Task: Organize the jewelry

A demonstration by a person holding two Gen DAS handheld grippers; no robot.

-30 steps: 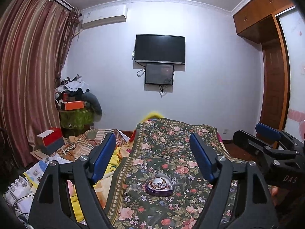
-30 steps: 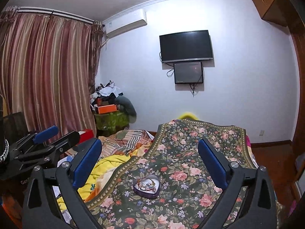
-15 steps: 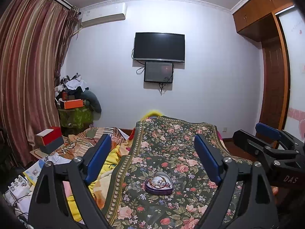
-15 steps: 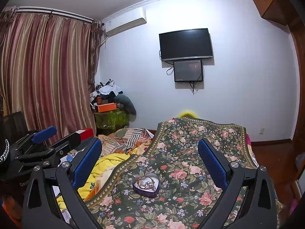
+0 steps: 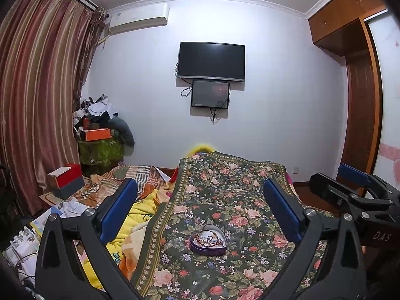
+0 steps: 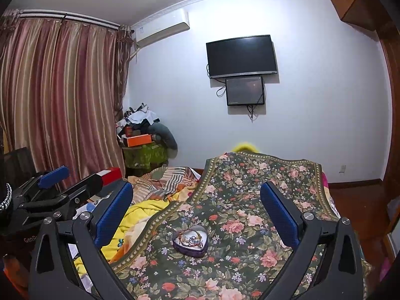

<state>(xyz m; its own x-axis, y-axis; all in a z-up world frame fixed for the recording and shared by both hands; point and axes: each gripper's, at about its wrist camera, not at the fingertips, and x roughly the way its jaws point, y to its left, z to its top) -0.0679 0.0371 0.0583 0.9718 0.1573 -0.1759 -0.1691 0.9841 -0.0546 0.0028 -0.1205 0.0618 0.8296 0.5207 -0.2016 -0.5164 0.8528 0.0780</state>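
Note:
A purple heart-shaped tin (image 5: 208, 243) (image 6: 190, 240) sits open on the dark floral bedspread (image 5: 225, 190) (image 6: 262, 187), with a tangle of bracelets and beads inside it. My left gripper (image 5: 200, 200) hovers above and short of the tin, its jaws opening wide with nothing between the blue pads (image 5: 117, 210). My right gripper (image 6: 196, 200) is held the same way on the right, open and empty. Each gripper shows at the edge of the other's view: the right gripper (image 5: 355, 187), the left gripper (image 6: 55, 180).
A yellow blanket (image 5: 140, 215) and striped bedding (image 6: 160, 180) are bunched left of the bedspread. Further left stand a red and grey box (image 5: 66, 181) and a cluttered green stand (image 5: 100, 147). A television (image 5: 211, 61) hangs on the far wall; a wooden wardrobe (image 5: 360, 115) stands right.
The left gripper's jaws have spread steadily wider over the second. The right gripper and the tin have stayed where they were.

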